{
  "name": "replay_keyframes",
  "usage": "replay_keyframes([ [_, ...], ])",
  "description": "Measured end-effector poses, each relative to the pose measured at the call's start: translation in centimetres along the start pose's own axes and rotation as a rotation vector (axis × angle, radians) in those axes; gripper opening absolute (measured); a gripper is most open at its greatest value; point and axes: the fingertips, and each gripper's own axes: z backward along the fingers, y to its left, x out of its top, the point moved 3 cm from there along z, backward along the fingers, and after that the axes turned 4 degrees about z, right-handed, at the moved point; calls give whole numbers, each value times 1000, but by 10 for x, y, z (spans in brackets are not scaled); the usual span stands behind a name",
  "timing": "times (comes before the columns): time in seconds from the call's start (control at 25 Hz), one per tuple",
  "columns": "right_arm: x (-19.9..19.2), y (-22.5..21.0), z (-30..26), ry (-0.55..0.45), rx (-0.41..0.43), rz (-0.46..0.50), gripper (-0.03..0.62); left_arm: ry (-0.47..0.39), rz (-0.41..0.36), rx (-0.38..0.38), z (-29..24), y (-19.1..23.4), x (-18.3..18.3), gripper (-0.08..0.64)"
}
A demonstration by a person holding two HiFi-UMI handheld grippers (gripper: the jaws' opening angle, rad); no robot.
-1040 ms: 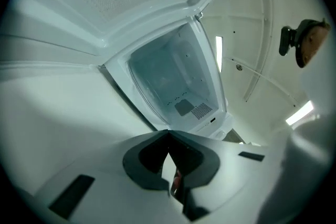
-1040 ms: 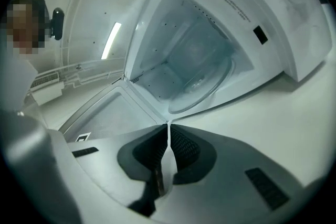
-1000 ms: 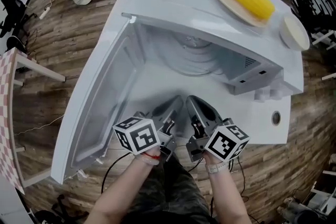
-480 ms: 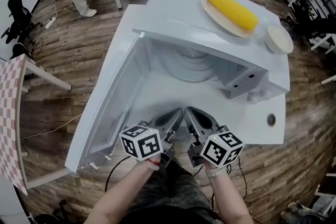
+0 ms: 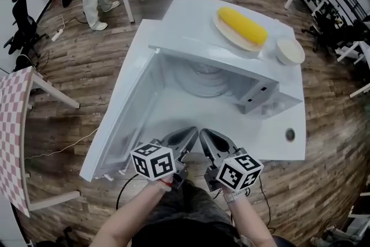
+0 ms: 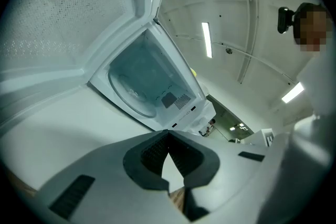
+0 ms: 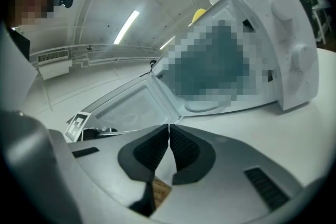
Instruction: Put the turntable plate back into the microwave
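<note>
Turntable plate (image 5: 203,79) looks seated in the microwave (image 5: 191,26) at 12 o'clock, left tongs (image 5: 194,131) and right tongs (image 5: 203,132) pressed together empty, next probably swing the door (image 5: 124,124) shut.

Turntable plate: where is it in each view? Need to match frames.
Head view: turntable plate inside the microwave cavity, upper centre.
Left gripper view: plate centre-left, in the cavity.
Right gripper view: only its front rim shows, centre-right.
Shared landmark: the open microwave door.
</note>
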Motion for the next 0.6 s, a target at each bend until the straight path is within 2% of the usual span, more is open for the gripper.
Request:
replay_keyframes([
  [0.6,11,30,31,-23,3,71,28,17,-22,-30,15,-35,-10,12],
])
